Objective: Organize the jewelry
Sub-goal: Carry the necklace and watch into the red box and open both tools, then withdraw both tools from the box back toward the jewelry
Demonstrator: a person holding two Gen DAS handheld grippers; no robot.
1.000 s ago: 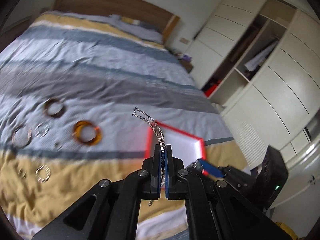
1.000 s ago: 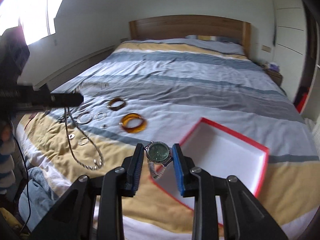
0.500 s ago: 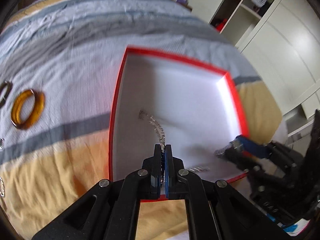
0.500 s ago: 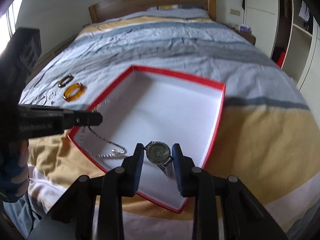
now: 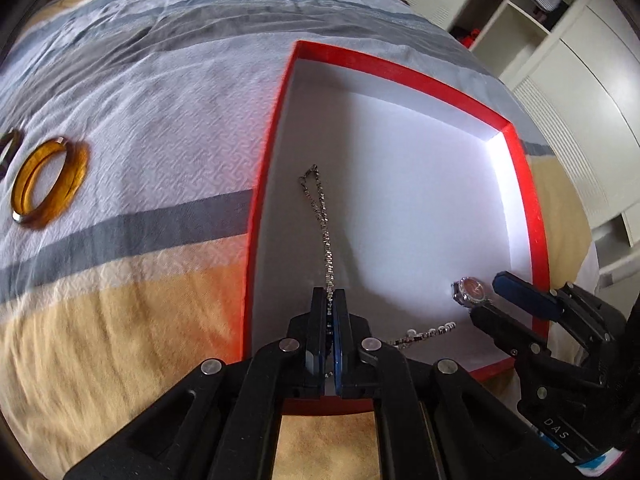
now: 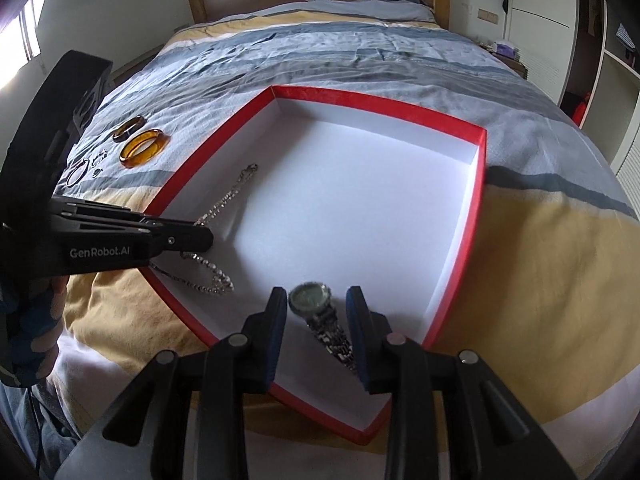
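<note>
A red box [image 5: 400,68] with a white inside lies open on the striped bedspread. My left gripper [image 5: 329,294] pinches a silver chain necklace [image 5: 324,236] whose ends trail on the box floor; its jaws are starting to open. In the right wrist view, the left gripper [image 6: 200,236] reaches in over the box's [image 6: 380,98] left rim, with the necklace [image 6: 208,280] looped below it. A silver watch [image 6: 310,296] with a dark dial lies between the fingers of my right gripper [image 6: 316,294], low in the box's near corner. Those jaws are opening and the watch looks loose. The left wrist view shows the watch [image 5: 469,291] at the right gripper's [image 5: 486,294] tips.
An amber bangle [image 5: 50,182] lies on the bedspread left of the box, also in the right wrist view [image 6: 144,147], beside a darker bangle [image 6: 129,128] and small rings [image 6: 78,172]. A white wardrobe [image 5: 580,80] stands to the right. A person's hand [image 6: 36,320] holds the left gripper.
Both grippers came down from above the bed into the red box. The necklace now lies partly on the box floor. The watch has sunk to the floor and the right fingers have parted slightly.
</note>
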